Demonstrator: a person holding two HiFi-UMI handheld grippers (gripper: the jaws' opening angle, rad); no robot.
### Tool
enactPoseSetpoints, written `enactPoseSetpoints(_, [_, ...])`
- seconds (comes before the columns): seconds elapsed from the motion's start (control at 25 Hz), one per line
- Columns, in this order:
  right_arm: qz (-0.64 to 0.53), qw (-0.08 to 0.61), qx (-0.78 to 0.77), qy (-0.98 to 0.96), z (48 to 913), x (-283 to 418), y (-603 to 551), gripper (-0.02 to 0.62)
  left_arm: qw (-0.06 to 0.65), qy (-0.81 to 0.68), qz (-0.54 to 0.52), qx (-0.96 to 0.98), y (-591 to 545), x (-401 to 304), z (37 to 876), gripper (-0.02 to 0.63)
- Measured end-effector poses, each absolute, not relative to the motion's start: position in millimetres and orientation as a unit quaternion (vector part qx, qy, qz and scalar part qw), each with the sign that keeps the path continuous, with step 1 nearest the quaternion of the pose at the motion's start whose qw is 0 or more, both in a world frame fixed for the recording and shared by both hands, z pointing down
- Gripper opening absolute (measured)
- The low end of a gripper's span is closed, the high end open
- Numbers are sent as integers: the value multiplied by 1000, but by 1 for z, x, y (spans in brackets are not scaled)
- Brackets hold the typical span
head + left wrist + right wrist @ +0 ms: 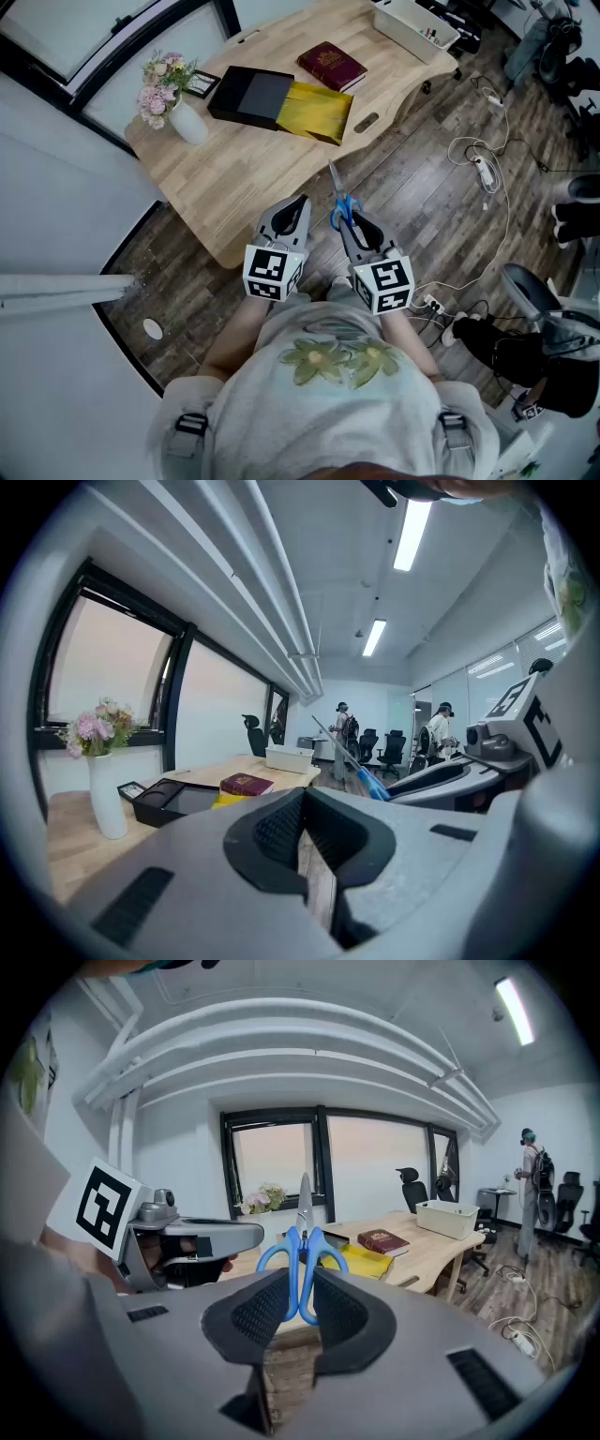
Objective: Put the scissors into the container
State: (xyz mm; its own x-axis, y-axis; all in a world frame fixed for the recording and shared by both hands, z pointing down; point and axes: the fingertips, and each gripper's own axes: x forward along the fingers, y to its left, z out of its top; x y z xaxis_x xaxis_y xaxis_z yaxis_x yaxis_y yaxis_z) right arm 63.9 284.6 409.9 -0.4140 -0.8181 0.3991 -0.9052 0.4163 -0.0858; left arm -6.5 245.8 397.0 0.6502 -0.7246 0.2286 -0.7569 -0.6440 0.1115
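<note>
One pair of scissors [343, 208] sits in my right gripper [361, 232], just below the middle of the head view. The blue handle loops are pinched between the jaws and the blades stick out past the tips, toward the counter [253, 178]. In the right gripper view the loops stand upright between the two pads, which press on them from both sides, so I read this as a firm hold.

My left gripper [286, 223] hangs just beside it, to the left. Its jaws stand a little apart, with only floor showing through the gap and nothing between them.

I judge the pick-up done and the carry in hand. Both grippers are over the floor, short of the counter's near edge.

The white container [415, 26] stands at the upper right of the head view, on the far end of the counter and well apart from the scissors. A black tray [251, 97] lies nearer, at upper centre, but the white bin looks the likelier target.

Next I need a long reach across the counter, then the blades tipped down over the bin's open top before letting go
</note>
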Motion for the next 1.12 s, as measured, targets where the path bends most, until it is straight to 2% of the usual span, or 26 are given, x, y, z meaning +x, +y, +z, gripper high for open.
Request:
enactPoseSetpoints(0.6, [150,129,560,-805,404,11,282,79,105,-370,92,918,249,-69,409,6])
enactPoseSetpoints(1.12, [162,136,562,-799,415,50,227,80,118,-358,106,920,196,-36,427,6])
